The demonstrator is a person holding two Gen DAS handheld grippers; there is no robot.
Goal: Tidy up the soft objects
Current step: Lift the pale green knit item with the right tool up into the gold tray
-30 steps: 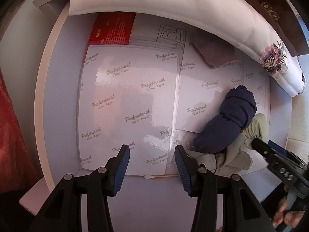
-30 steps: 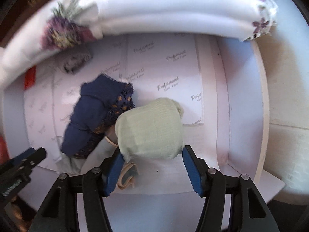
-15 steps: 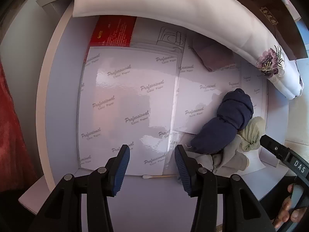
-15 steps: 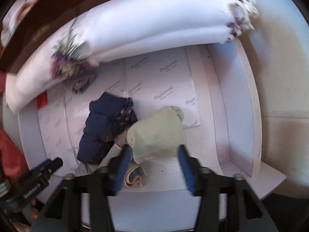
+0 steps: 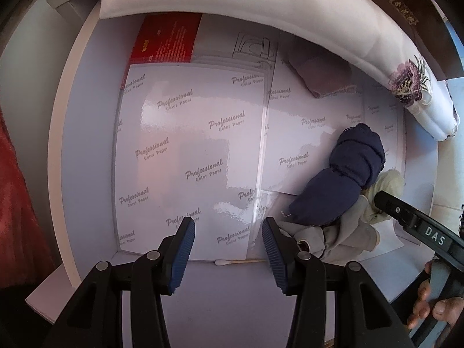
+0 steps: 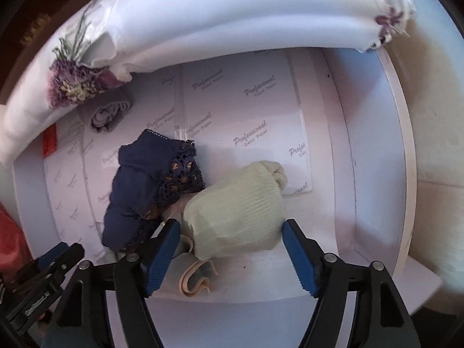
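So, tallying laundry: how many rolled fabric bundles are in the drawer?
3: navy lace-trimmed bundle centre, pale green ribbed bundle beside it, grey bundle at back. Others may be hidden.

White shelf [image 5: 87,116], probably pale wall [image 6: 435,133].

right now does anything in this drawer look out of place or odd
Yes: a cotton swab lies loose at the near edge of the drawer meant for soft items, and a beige garment sits crumpled and unrolled beside the rolled navy bundle.
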